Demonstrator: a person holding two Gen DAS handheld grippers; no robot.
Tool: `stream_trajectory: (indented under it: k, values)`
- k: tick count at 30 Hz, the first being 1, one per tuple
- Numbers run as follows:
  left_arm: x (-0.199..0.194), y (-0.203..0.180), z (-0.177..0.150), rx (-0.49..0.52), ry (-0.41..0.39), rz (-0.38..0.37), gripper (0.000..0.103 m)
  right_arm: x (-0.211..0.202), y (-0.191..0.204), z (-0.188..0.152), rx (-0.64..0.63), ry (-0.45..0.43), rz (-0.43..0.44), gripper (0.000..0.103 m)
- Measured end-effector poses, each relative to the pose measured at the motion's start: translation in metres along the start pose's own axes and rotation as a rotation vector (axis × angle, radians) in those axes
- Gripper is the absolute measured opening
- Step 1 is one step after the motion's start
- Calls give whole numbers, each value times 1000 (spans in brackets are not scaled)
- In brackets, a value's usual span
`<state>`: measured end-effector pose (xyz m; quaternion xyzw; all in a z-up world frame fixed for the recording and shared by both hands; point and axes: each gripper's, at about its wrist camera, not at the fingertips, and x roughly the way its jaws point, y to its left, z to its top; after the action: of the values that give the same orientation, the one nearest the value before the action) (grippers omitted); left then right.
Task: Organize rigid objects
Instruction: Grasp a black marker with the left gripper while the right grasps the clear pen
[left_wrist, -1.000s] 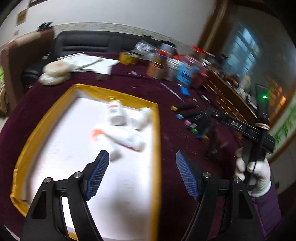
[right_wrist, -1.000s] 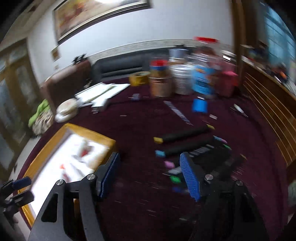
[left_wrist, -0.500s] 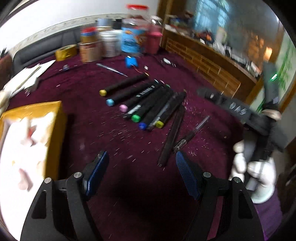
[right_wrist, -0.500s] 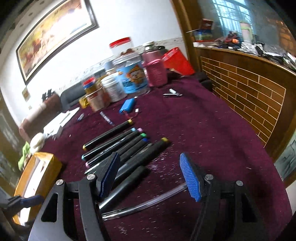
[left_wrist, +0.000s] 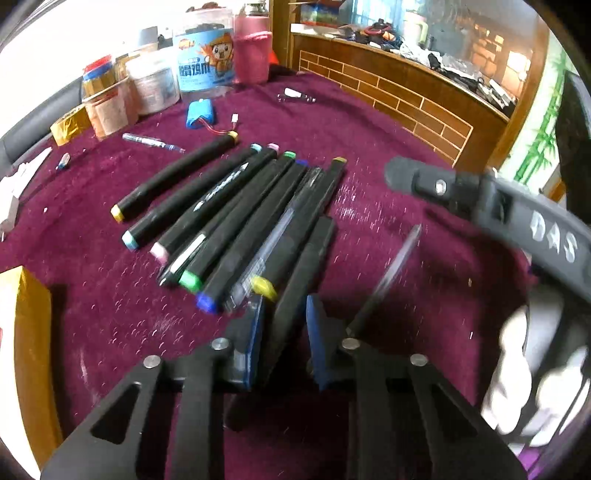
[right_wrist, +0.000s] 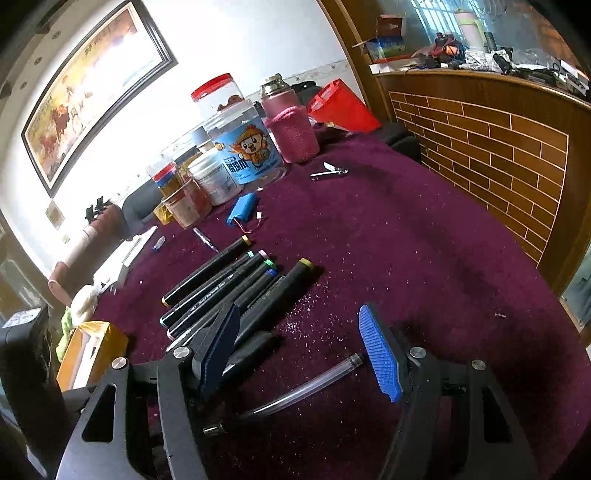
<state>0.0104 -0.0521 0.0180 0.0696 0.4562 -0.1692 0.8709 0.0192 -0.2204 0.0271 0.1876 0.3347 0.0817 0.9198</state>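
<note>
The left gripper (left_wrist: 284, 332) has its jaws clamped on a black marker (left_wrist: 303, 266) at the near end of the marker row (left_wrist: 221, 214) on the counter (left_wrist: 369, 122). The right gripper (right_wrist: 299, 350) hangs with jaws apart over a clear pen (right_wrist: 306, 387), its tip hidden. The yellow tray (left_wrist: 29, 314) is cut off, contents unclear.

Daylight floods in from the window (right_wrist: 439, 14) high beyond the tongs, bleaching the wall (right_wrist: 236, 40) to glare; the purple cloth (right_wrist: 406, 240) glitters with specks; edges bow and darken (fisheye); the gloved hand (left_wrist: 532, 384) and clear pen (left_wrist: 391, 273) smear with motion blur.
</note>
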Motion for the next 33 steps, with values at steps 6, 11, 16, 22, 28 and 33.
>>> stream_trajectory:
  k: [6,11,16,22,28,33]
  values:
    - [-26,21,-38,-66,34,-36,18,3,-4,-2,18,19,-12,62]
    - [-17,13,-33,-35,12,-9,32,5,-4,-3,20,32,-20,62]
    - [-15,-4,-32,22,-26,-9,13,9,-3,-5,4,49,-55,62]
    - [-55,30,-48,-114,-86,-151,12,9,-7,-6,17,59,-63,62]
    - [-102,58,-65,-201,-185,-261,12,-3,9,-23,14,157,-35,62]
    - [-134,87,-80,-267,-259,-317,12,15,34,-34,-25,229,-104,63]
